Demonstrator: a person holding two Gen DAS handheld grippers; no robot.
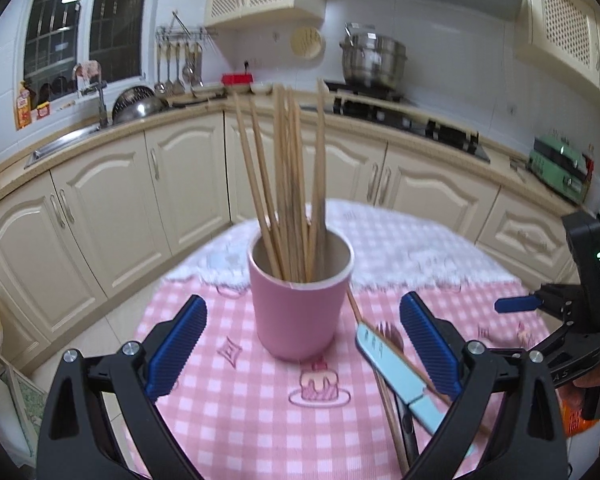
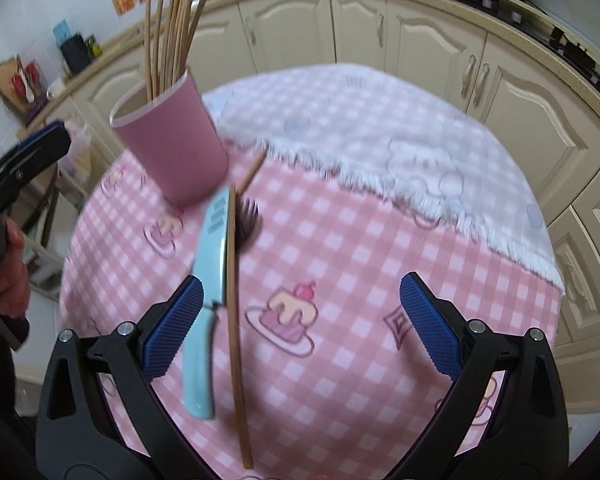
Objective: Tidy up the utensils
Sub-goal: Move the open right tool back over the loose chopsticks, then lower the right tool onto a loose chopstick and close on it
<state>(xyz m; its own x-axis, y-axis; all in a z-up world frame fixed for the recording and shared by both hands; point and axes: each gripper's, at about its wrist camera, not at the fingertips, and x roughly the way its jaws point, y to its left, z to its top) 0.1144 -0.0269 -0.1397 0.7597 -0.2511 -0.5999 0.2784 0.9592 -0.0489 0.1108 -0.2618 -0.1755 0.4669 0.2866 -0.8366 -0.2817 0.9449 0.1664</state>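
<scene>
A pink cup [image 1: 300,308] [image 2: 172,148] holding several wooden chopsticks [image 1: 288,184] stands upright on the pink checked tablecloth. My left gripper [image 1: 300,344] is open, its blue pads either side of the cup, a little in front of it. A light blue knife [image 2: 206,292] [image 1: 396,376], a loose chopstick [image 2: 234,320] and a dark fork [image 2: 247,222] lie beside the cup. My right gripper [image 2: 300,328] is open and empty above the cloth; the knife lies by its left pad [image 2: 172,332].
The small round table [image 2: 380,240] has a white fringed cloth [image 2: 380,128] on its far half. Cream kitchen cabinets [image 1: 140,200], a sink and a stove with a steel pot [image 1: 372,60] run behind. The right gripper shows at the left wrist view's right edge [image 1: 516,304].
</scene>
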